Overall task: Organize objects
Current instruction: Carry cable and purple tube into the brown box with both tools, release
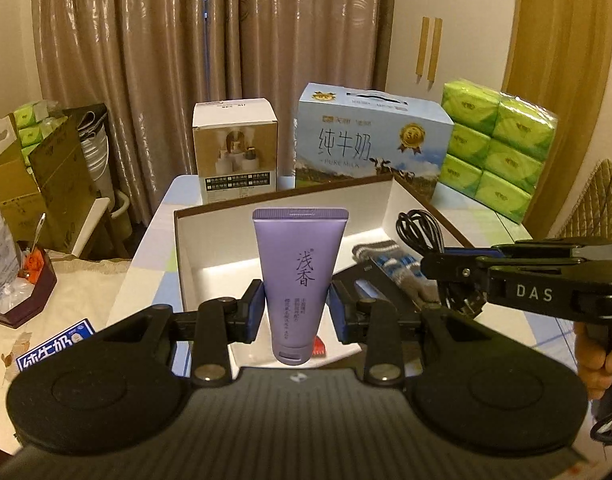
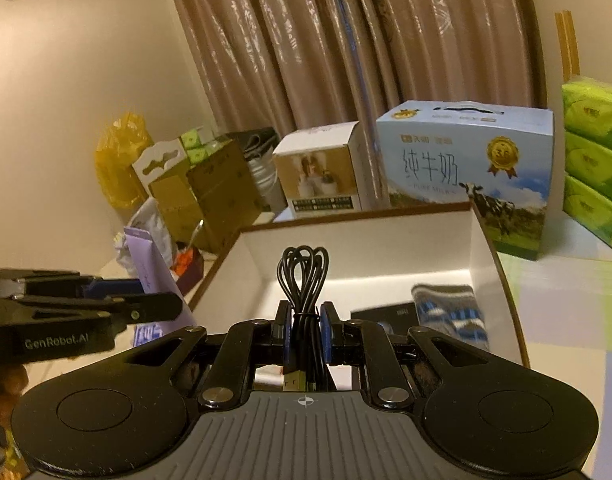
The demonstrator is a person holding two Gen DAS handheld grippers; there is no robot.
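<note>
We're hovering both loads over the white open box [image 1: 406,196] ahead for stowing. Left gripper [image 1: 296,308] is clamping the purple tube [image 1: 300,276] upright, cap down; right gripper [image 2: 304,334] is pinching the coiled USB cable [image 2: 304,276], loops up.

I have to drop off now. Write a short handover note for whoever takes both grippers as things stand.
Left gripper: shut on the purple tube, held upright, cap down, over the near edge of the open white box.
Right gripper: shut on the coiled black cable, loops pointing up, at the box's near side.
Done: the striped sock and a flat black item already lie in the box.
Left: probably lower the tube and cable into the box and release.
</note>
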